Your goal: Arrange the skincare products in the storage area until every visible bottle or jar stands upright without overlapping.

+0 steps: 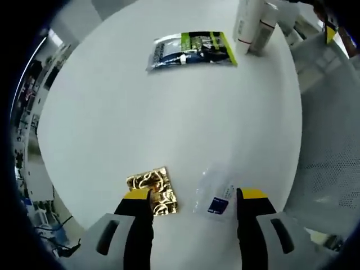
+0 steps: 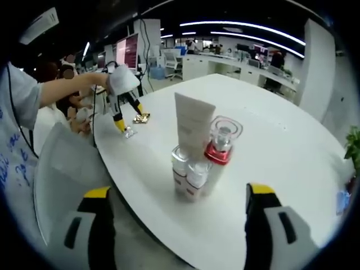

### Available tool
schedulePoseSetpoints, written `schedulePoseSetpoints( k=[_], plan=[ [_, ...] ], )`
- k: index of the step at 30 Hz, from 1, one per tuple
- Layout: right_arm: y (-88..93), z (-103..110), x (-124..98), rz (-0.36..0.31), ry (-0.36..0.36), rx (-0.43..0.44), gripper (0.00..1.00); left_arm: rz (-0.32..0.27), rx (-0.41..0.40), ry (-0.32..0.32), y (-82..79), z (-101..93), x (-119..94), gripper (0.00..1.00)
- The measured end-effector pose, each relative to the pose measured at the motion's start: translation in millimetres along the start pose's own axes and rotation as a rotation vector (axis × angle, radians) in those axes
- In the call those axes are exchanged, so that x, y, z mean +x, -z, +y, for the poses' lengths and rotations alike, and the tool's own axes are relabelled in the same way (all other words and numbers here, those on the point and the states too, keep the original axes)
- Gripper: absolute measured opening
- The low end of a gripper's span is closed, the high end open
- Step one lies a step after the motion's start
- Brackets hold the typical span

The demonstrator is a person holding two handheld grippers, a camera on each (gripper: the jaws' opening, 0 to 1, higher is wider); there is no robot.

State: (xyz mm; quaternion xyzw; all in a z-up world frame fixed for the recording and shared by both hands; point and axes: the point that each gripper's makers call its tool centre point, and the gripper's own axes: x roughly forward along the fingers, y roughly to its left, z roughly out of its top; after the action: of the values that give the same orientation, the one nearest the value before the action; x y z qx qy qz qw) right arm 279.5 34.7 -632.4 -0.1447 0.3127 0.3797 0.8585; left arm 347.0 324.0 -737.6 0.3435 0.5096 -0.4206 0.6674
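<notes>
You see a crinkled, shiny gold foil sachet (image 1: 153, 190), a clear plastic sachet (image 1: 216, 194), a glossy printed pouch (image 1: 191, 49), a matt white tube (image 2: 193, 125), all on the smooth white table (image 1: 124, 118).

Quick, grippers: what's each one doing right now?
Left gripper: open, holding nothing, jaws over the gold foil sachet and clear sachet.
Right gripper: open, empty, facing the upright bottle cluster.
</notes>
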Motion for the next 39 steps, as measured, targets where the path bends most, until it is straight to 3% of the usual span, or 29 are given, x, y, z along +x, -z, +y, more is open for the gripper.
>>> schedulePoseSetpoints(
  k=[15, 18, 26, 33, 36, 39],
  plan=[
    [2.9, -8, -6, -0.01, 0.01, -0.001, 0.98, -0.094, -0.039, -0.058, -21.1, -13.3, -21, 0.58],
    [1.4, -8, -6, -0.015, 0.007, -0.005, 0.98, -0.148, -0.048, -0.076, -30.2, -18.1, -32, 0.59],
    [0.1, -9, -7, -0.022, 0.006, -0.013, 0.98, -0.209, -0.066, -0.123, -42.1, -28.8, -47, 0.63],
    [-0.5, -14, -9, -0.026, 0.019, -0.015, 0.98, -0.293, -0.142, -0.15, -55.7, -34.9, -61, 0.67],
    [-0.7, -16, -9, -0.025, 0.022, -0.016, 0.98, -0.399, -0.2, -0.114, -69.1, -39.4, -66, 0.71],
    [-0.3, -16, -10, -0.023, 0.02, -0.016, 0.98, -0.437, -0.241, -0.125, -70.0, -37.7, -72, 0.73]
  ],
)
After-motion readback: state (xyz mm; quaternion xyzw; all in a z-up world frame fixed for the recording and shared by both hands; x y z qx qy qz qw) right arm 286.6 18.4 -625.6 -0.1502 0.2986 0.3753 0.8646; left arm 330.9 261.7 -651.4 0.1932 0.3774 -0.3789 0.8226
